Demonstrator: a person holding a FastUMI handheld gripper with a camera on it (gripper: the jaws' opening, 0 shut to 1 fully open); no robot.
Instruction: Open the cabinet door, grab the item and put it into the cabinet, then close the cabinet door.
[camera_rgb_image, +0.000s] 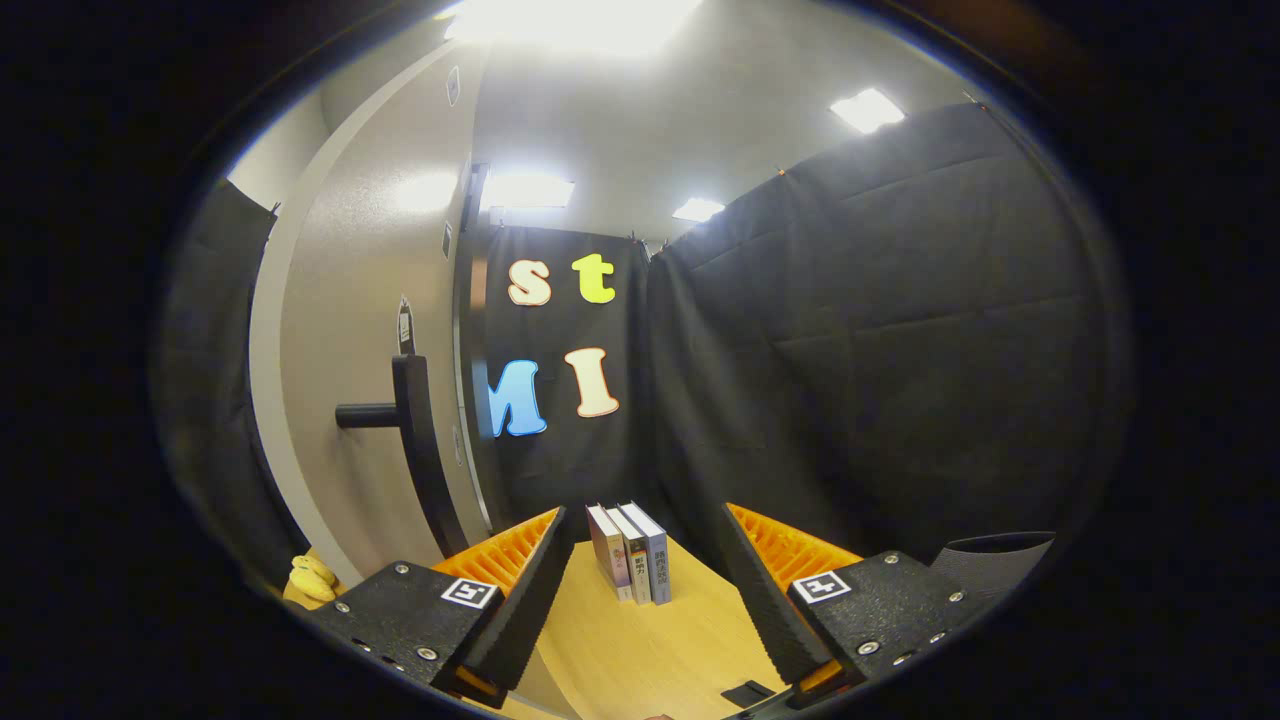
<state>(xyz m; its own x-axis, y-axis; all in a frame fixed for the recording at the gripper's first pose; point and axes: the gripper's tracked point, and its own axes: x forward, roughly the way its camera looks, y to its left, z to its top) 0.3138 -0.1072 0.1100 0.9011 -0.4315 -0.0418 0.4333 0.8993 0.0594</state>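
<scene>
My gripper (645, 520) is open, with nothing between its fingers (540, 585). To the left of the fingers stands a pale grey cabinet door (350, 330) with a long black bar handle (415, 440) that sticks out on a round post. A yellow item (312, 578) lies low on the wooden table, just left of the left finger and partly hidden by it. Whether the door is ajar or flush I cannot tell.
Three books (632, 550) stand upright on the light wooden table (640, 650), just beyond the fingers. Black cloth walls close the booth behind and to the right. A small black object (745, 692) lies on the table near the right finger.
</scene>
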